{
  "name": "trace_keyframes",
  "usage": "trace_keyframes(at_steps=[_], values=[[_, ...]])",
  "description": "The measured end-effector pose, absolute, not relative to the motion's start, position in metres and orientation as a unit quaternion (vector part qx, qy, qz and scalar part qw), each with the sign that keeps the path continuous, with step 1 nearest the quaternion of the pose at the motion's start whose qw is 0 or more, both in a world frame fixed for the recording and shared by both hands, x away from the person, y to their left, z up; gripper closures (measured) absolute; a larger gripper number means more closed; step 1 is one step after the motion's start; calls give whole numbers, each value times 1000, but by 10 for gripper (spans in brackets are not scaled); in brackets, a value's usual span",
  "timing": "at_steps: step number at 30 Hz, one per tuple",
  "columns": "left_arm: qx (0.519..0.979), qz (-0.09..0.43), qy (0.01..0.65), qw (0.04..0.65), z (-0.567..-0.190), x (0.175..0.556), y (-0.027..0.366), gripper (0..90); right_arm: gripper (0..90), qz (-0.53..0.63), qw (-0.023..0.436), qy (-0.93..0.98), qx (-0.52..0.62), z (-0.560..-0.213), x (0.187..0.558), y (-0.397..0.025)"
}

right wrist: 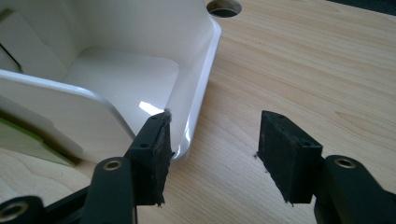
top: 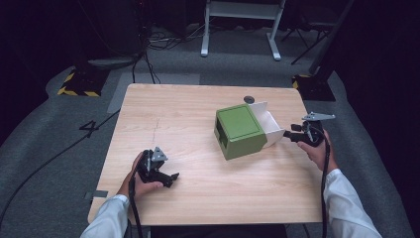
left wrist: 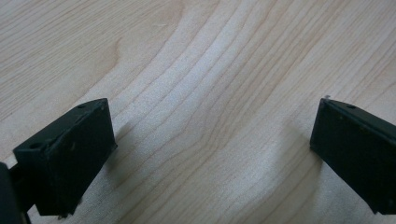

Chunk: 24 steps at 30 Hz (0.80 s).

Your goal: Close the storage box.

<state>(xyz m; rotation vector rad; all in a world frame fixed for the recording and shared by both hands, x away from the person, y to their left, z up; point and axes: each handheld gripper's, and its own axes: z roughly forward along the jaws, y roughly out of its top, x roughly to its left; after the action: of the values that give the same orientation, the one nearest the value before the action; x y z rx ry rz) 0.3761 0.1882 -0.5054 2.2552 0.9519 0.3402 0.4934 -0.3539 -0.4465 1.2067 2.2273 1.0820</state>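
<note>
A green box (top: pixel 240 131) with a white drawer (top: pixel 270 124) drawn partly out of its side is recorded on the wooden counter (top: pixel 198 114), at about two o'clock from the counter's centre. The drawer projects toward three o'clock, and its interior appears empty as far as the right gripper view allows. The right hand-held gripper (top: pixel 295 135) is noted at the drawer's outer end, at three o'clock from the box; its jaws are seen moderately parted, with one jaw set against the drawer's rounded front corner (right wrist: pixel 196 116) and the other over bare counter, so nothing is clamped. Whether that jaw presses on the drawer or merely lies against it cannot be determined. The left hand-held gripper (top: pixel 166 177) is observed at about seven o'clock, well apart from the box, with its jaws spread wide over bare wood and nothing between them. A round hole (top: pixel 248 99) in the counter is noted just beyond the drawer at twelve o'clock. The work is judged to concern the drawer: it is partly extended, no grip is established, and the closing or further opening remains to be done.
</note>
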Motion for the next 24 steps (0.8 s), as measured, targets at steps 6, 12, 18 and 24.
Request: trace_keyframes(at_steps=[6,12,18,24], values=[[862,130,364,329,-505,376,188,1,450,385,190,798,424,-446,492,-344],[862,130,364,329,-505,376,188,1,459,384,188,801,419,-446,490,-333],[862,130,363,328,-505,376,188,1,459,386,187,804,412,-444,487,-322],[862,130,364,329,-505,376,188,1,463,393,185,807,400,-441,484,-309]])
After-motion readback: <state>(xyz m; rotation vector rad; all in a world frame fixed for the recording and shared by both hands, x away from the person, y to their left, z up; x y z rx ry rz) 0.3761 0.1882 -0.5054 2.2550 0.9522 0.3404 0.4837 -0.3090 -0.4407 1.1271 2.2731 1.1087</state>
